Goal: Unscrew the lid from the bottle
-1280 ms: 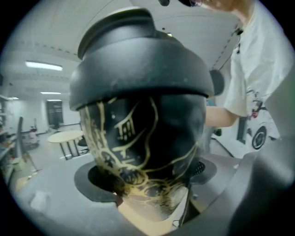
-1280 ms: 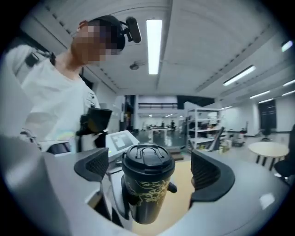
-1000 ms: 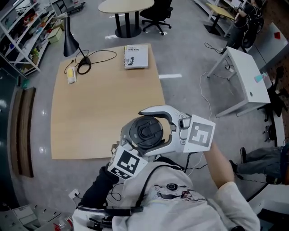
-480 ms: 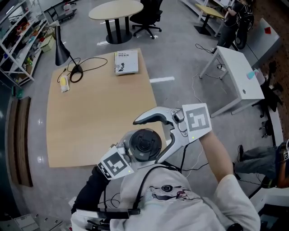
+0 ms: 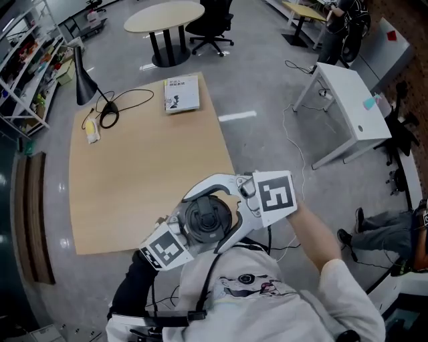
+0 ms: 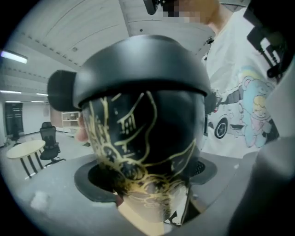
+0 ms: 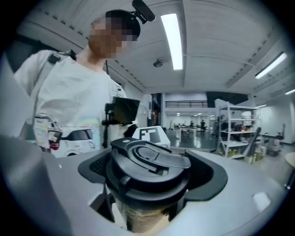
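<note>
A black bottle with gold line drawings (image 6: 147, 138) stands upright in front of the person's chest, over the near edge of the wooden table (image 5: 134, 180). My left gripper (image 5: 184, 230) is shut on its body, which fills the left gripper view under the broad lid (image 6: 138, 64). The black lid (image 5: 208, 217) with a flip loop on top faces the head camera. My right gripper (image 5: 200, 222) reaches in from the right. Its jaws are closing round the lid (image 7: 147, 166), and both pads touch the rim. The bottle's lower body is hidden in the head view.
On the table's far side lie a book (image 5: 181, 93), a black desk lamp (image 5: 83, 80) with its coiled cable, and a small yellow object (image 5: 91, 130). A white desk (image 5: 348, 100) stands to the right, a round table (image 5: 164, 17) and an office chair beyond. Shelving lines the left wall.
Half a second ago the right gripper's jaws stood spread wider, drawn back to the right of the lid. Now they wrap round it again. The left gripper has kept its hold on the bottle.
</note>
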